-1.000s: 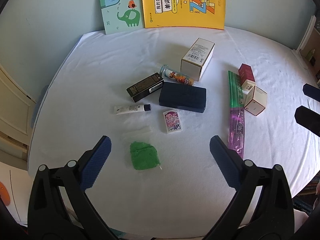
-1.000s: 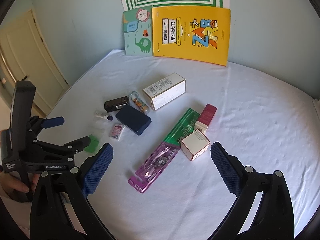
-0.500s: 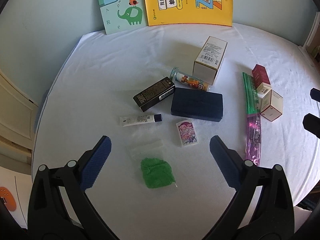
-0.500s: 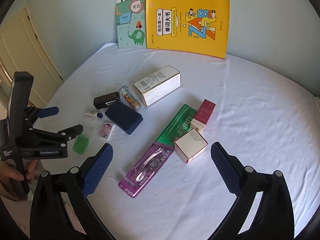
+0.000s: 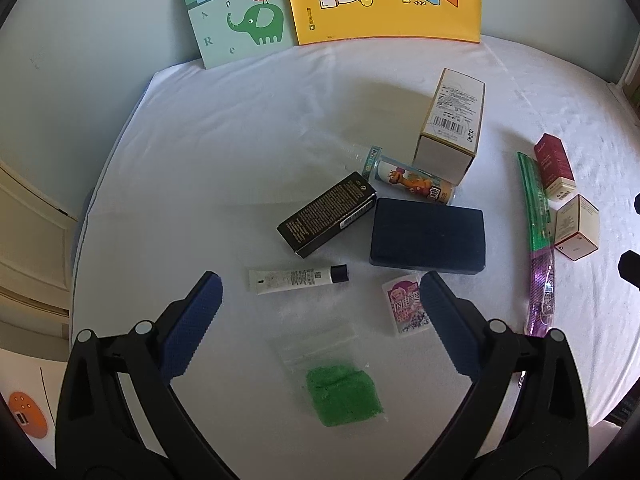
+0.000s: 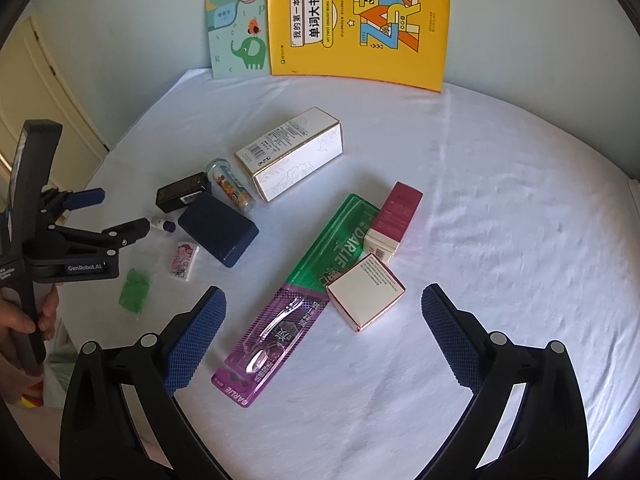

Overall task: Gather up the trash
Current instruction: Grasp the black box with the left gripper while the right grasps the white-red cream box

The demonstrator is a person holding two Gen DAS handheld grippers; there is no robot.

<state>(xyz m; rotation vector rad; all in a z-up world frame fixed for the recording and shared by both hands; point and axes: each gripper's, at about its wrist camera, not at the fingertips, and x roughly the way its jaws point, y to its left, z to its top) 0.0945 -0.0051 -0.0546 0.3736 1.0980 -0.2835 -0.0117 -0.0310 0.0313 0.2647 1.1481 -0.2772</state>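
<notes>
Left gripper (image 5: pixel 320 312): jaws spread wide, nothing held, hung over the near left part of the white sheet (image 5: pixel 224 152). Its ribbed blue pads (image 5: pixel 192 324) stand to either side of item 1.

Item 1. Clear plastic bag with a green spongy lump (image 5: pixel 344 392) inside, lying flat. The film is thin and nearly invisible against the sheet. Judged risk: the film may be missed by the pads, or only the sheet pinched and dragged, should the jaws be closed too low.

Item 2. White tube with a black cap (image 5: pixel 298 278), small and round in section, just beyond the bag. It may be rolled aside if nudged.

Item 3. Black carton (image 5: pixel 328 214), long and rigid, printed with fine text.

Item 4. Small flat sachet with pink print (image 5: pixel 406 308), close by the left gripper's inner pad; it could be caught by mistake.

Item 5. Dark blue block (image 5: pixel 428 236), matte, with rounded corners.

Item 6. Clear cylindrical tube with a cartoon label (image 5: pixel 412 184), seemingly touching the tall white carton (image 5: pixel 450 120).

Right gripper (image 6: pixel 324 332): jaws likewise wide apart and empty, hung over items 7 to 9.

Item 7. Toothbrush blister pack in green and purple (image 6: pixel 304 300), long, glossy and thin. It is judged likely to bend or slip when gripped flat.

Item 8. Small white carton with pink edges (image 6: pixel 366 290), lying against the pack.

Item 9. Dark red carton (image 6: pixel 396 214), touching the pack's green end.

Two books, one yellow (image 6: pixel 356 24), are leant upright against the wall; these are judged not to be trash.
</notes>
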